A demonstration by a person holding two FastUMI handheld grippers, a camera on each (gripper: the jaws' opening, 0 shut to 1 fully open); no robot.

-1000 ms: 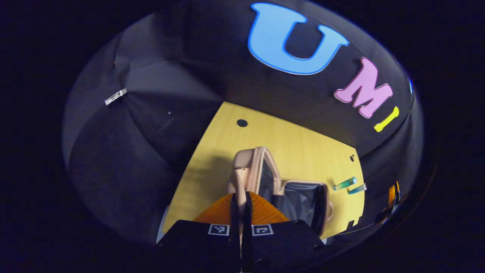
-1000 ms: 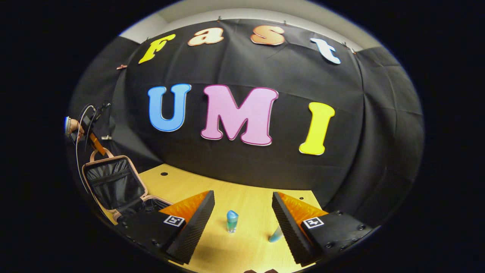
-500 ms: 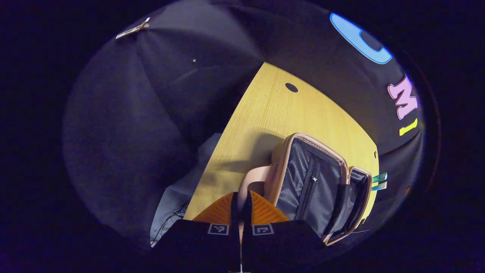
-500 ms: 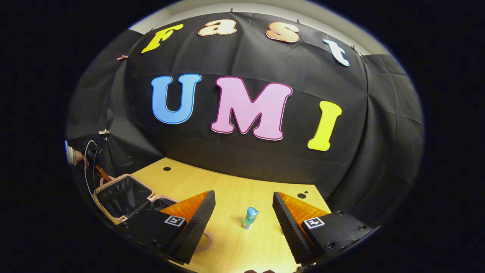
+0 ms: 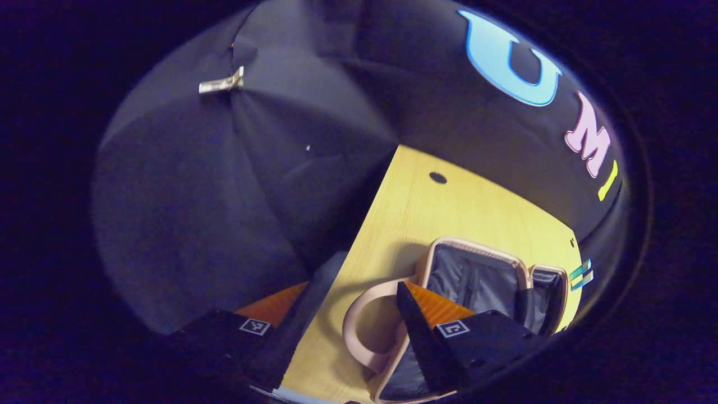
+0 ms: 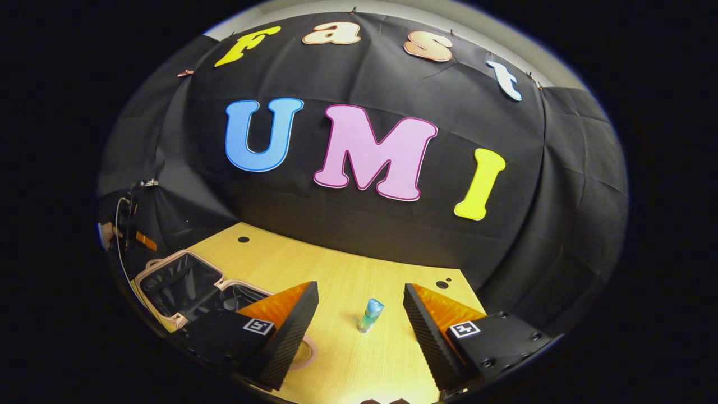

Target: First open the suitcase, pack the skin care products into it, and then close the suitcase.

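Note:
The pink suitcase [image 5: 443, 249] lies open on the yellow table [image 5: 471, 207], its dark lining [image 5: 477, 278] facing up. Its curved handle [image 5: 359, 331] rests on the table between the fingers of my left gripper [image 5: 359, 283], which is open and holds nothing. Two teal tubes [image 5: 580, 275] lie past the suitcase at the far right. In the right gripper view a small blue-green bottle [image 6: 370, 315] stands upright just ahead of my right gripper [image 6: 360, 287], which is open and not touching it. The open suitcase [image 6: 179, 280] sits at the left, with the left gripper [image 6: 132, 224] above it.
A pale round thing [image 6: 305, 353] lies on the table, partly hidden by the right gripper's left finger. Dark holes [image 6: 243, 239] mark the tabletop near the cloth wall. The table's left edge [image 5: 336, 280] runs just beside the suitcase handle. A hand [image 6: 105, 233] holds the left gripper.
My left gripper has let go of the suitcase handle and opened. The lid went from upright to lying back on the table. The right gripper shifted slightly; the bottle stays ahead of it.

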